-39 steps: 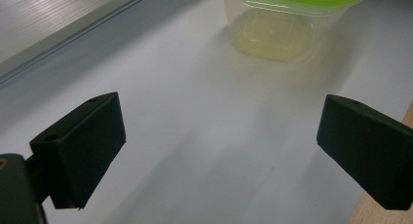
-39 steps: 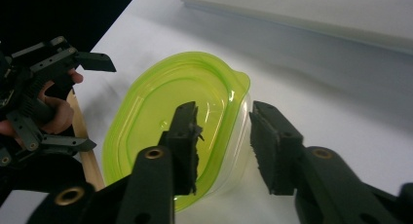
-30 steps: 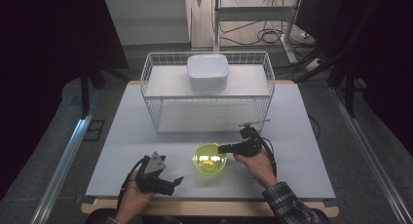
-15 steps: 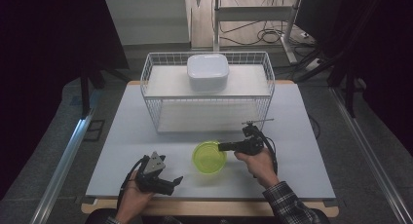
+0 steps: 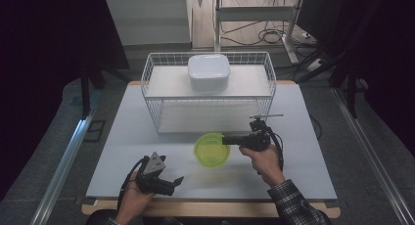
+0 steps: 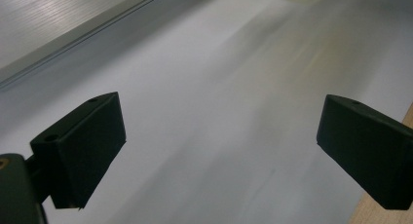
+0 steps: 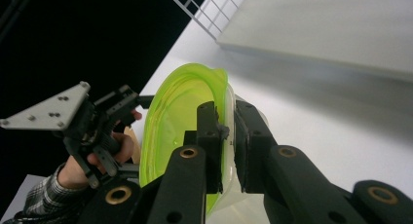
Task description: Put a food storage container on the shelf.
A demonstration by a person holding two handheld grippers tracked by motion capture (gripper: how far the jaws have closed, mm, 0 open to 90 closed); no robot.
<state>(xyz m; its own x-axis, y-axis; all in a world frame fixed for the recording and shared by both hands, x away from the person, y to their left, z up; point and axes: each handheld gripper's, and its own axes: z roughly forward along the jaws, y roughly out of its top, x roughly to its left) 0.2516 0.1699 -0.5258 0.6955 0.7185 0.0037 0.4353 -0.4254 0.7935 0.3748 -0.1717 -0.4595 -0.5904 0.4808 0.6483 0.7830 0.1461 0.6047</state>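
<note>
No writing is legible. The right gripper (image 7: 226,136) clamps the green bowl's (image 5: 211,149) rim — bowl in front of the wire basket (image 5: 151,105). The left gripper (image 6: 219,146) gapes wide, holding nothing, above the table (image 5: 313,176).

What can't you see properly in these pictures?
- Green bowl: in the right gripper view the right gripper, clamped on its rim, hides the near wall; the bottom edge cuts it off.
- Green bowl in the high view: blurred, so its inside is unclear.
- White container in the wire basket: closed lid hides any contents.
- Left gripper view: tabletop smeared.
</note>
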